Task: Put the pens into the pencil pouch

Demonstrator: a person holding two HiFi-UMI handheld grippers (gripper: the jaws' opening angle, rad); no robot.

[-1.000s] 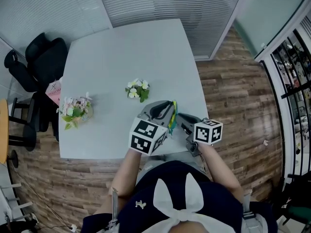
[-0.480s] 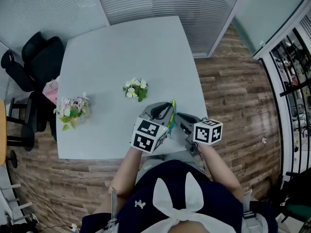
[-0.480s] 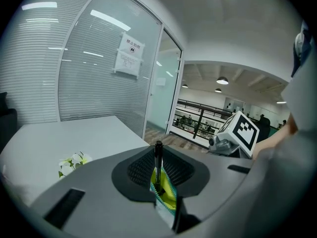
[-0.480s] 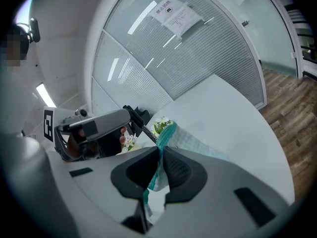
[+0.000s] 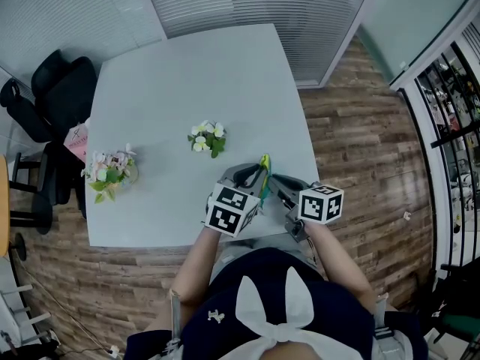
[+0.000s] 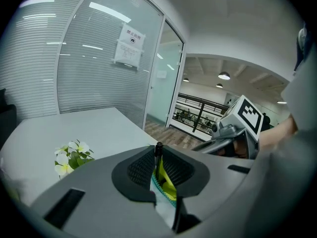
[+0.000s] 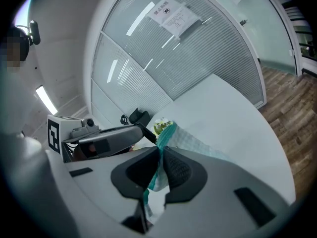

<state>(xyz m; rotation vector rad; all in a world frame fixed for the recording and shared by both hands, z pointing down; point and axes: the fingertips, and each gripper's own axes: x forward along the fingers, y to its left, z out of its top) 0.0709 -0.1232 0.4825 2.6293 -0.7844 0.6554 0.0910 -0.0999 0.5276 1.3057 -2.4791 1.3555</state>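
Paper notice on the glass wall, upper left of the left gripper view: print too small to read; left gripper pinches 1 black-tipped pen, upright; right gripper pinches the teal edge of the pencil pouch, which sits lower centre in the head view, over the table; the nearer flower bunch lies just above it in that frame.

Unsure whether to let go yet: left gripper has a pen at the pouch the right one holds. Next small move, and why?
Probably lower the left gripper a little, sliding the pen into the pouch before releasing. The pen sits clamped at the teal zipper edge, which the right gripper pinches and holds up.
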